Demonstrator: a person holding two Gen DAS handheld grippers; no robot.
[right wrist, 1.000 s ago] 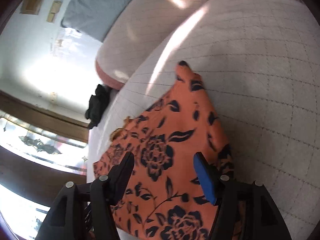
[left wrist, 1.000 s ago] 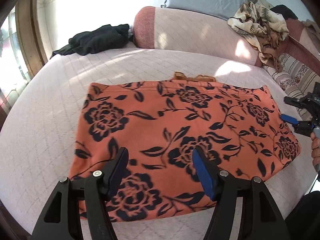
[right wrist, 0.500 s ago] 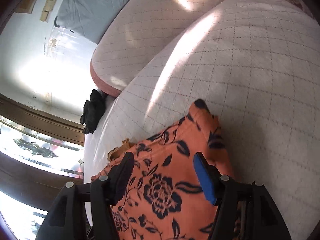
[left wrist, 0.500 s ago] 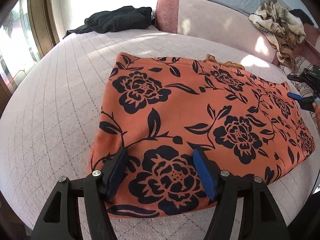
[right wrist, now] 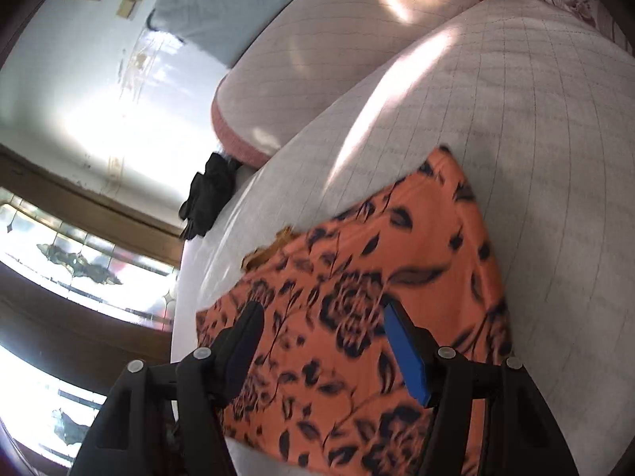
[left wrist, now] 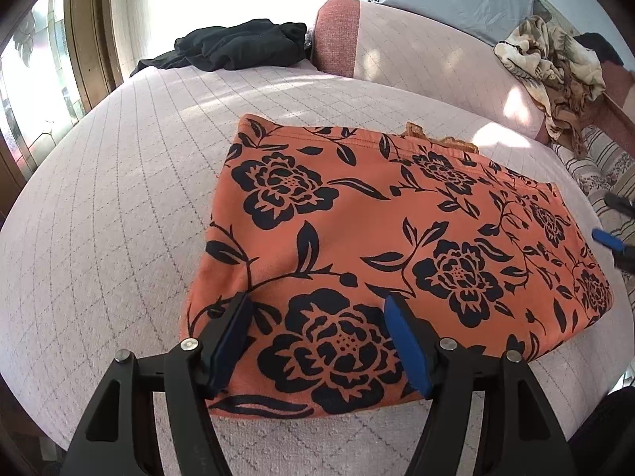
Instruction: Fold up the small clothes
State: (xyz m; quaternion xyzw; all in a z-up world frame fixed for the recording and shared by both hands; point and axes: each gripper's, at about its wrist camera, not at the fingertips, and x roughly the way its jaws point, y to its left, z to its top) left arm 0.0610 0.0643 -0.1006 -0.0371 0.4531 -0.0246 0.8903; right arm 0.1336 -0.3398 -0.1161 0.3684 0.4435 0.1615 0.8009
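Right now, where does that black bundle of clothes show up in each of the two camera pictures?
Left wrist view: the black bundle of clothes lies at the top, left of centre, on the far end of the bed beside the pink bolster.
Right wrist view: the black bundle of clothes sits left of centre, just below the bolster's end.
Shared landmark: the orange floral garment, spread flat in both.

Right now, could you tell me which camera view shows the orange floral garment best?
The left wrist view: the orange floral garment lies sharp and nearly whole on the bed. The right wrist view shows it blurred, cut off at the bottom edge.
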